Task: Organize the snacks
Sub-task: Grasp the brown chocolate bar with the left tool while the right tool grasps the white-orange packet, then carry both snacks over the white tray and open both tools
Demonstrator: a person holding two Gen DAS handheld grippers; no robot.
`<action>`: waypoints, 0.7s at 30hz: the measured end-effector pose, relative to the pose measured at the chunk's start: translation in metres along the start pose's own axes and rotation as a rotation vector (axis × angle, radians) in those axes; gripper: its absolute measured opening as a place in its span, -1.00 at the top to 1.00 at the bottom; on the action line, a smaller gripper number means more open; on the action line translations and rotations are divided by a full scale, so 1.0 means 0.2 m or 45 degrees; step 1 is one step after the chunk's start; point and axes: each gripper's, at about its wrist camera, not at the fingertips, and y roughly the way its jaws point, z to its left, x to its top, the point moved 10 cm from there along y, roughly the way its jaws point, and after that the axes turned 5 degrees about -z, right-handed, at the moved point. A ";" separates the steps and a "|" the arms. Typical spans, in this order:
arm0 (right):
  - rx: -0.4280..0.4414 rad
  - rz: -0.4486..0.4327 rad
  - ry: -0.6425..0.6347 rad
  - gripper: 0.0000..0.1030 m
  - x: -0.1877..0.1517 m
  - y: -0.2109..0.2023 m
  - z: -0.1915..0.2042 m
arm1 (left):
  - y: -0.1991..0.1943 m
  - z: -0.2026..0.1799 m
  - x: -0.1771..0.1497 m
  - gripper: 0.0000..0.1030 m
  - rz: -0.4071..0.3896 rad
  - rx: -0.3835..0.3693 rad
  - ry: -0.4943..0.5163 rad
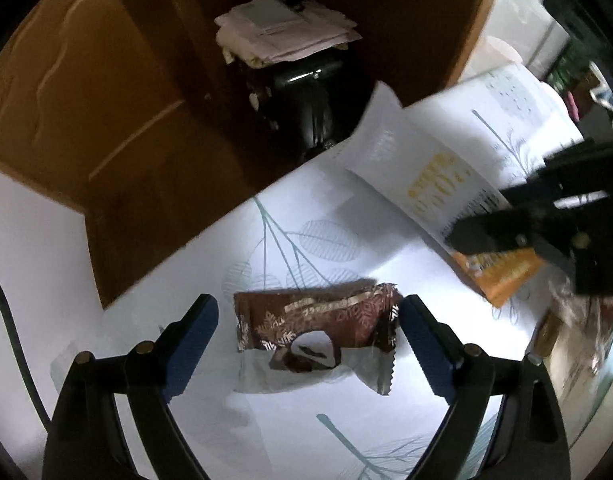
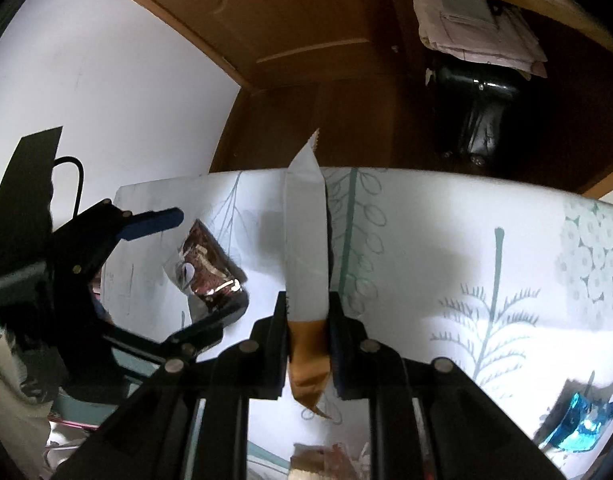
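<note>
Right wrist: right tool (image 2: 308,334) pinches a white-and-orange snack packet (image 2: 306,240); left tool (image 1: 308,322) spread around brown wrapper (image 1: 314,320).

Both views fisheye: straight edges bow hard toward the rim, black vignette in the corners. White leaf-print tablecloth (image 1: 298,208) bright, near washed out at centre frame. Wooden cabinet (image 1: 106,128) across the top dim, its recess almost black. Soft shadows fall on the cloth beneath the held white-and-orange packet (image 2: 306,232). Motion blur at right edge of left view. Foil glints on brown wrapper (image 1: 318,320).
</note>
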 end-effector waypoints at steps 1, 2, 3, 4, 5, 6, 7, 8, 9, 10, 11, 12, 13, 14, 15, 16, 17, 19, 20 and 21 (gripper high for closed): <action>0.001 -0.001 0.003 0.68 0.00 0.00 0.00 | 0.00 0.00 -0.01 -0.66 0.001 -0.020 -0.026; 0.004 -0.003 0.007 0.68 -0.01 -0.01 0.00 | -0.01 -0.01 -0.02 -0.40 0.000 -0.063 -0.056; 0.006 -0.004 0.012 0.68 -0.01 -0.01 0.00 | -0.03 -0.01 -0.02 -0.04 -0.024 -0.045 -0.070; 0.008 -0.005 0.018 0.68 -0.02 -0.01 -0.01 | -0.05 -0.01 -0.03 0.16 -0.030 -0.042 -0.087; 0.008 -0.006 0.024 0.68 -0.03 -0.02 -0.01 | -0.07 0.00 -0.04 0.31 -0.031 -0.016 -0.105; 0.006 -0.007 0.023 0.68 -0.05 -0.02 0.00 | -0.07 0.01 -0.06 0.34 -0.021 -0.007 -0.136; 0.004 -0.007 0.022 0.68 -0.05 -0.02 -0.01 | -0.09 0.01 -0.08 0.36 -0.025 -0.007 -0.157; -0.001 -0.011 0.023 0.68 -0.06 -0.02 -0.01 | -0.11 0.01 -0.10 0.40 -0.030 -0.008 -0.180; -0.003 -0.012 0.023 0.68 -0.06 -0.02 -0.01 | -0.12 0.01 -0.11 0.44 -0.030 -0.001 -0.198; -0.002 -0.014 0.023 0.68 -0.07 -0.02 -0.01 | -0.13 0.01 -0.13 0.46 -0.029 0.003 -0.218; 0.005 -0.021 0.027 0.68 -0.08 -0.03 0.00 | -0.15 0.01 -0.14 0.49 -0.028 0.001 -0.239; 0.014 -0.026 0.031 0.68 -0.09 -0.04 0.00 | -0.18 0.01 -0.17 0.50 -0.027 -0.004 -0.266; 0.024 -0.033 0.034 0.68 -0.09 -0.05 0.01 | -0.21 0.01 -0.18 0.50 -0.031 -0.007 -0.288; 0.042 -0.045 0.035 0.68 -0.10 -0.08 0.03 | -0.25 0.00 -0.21 0.51 -0.044 -0.010 -0.305; 0.051 -0.054 0.032 0.68 -0.11 -0.10 0.04 | -0.31 -0.01 -0.22 0.51 -0.066 -0.007 -0.315; 0.059 -0.063 0.029 0.68 -0.12 -0.13 0.06 | -0.36 -0.02 -0.23 0.51 -0.083 0.000 -0.322; 0.076 -0.073 0.027 0.68 -0.13 -0.17 0.08 | -0.42 -0.03 -0.25 0.51 -0.099 0.009 -0.328; 0.104 -0.093 0.019 0.68 -0.16 -0.24 0.12 | -0.55 -0.06 -0.26 0.51 -0.140 0.026 -0.332; 0.122 -0.105 0.015 0.68 -0.17 -0.28 0.15 | -0.63 -0.08 -0.28 0.51 -0.159 0.035 -0.334; 0.140 -0.120 0.013 0.68 -0.19 -0.34 0.17 | -0.71 -0.11 -0.29 0.51 -0.180 0.038 -0.339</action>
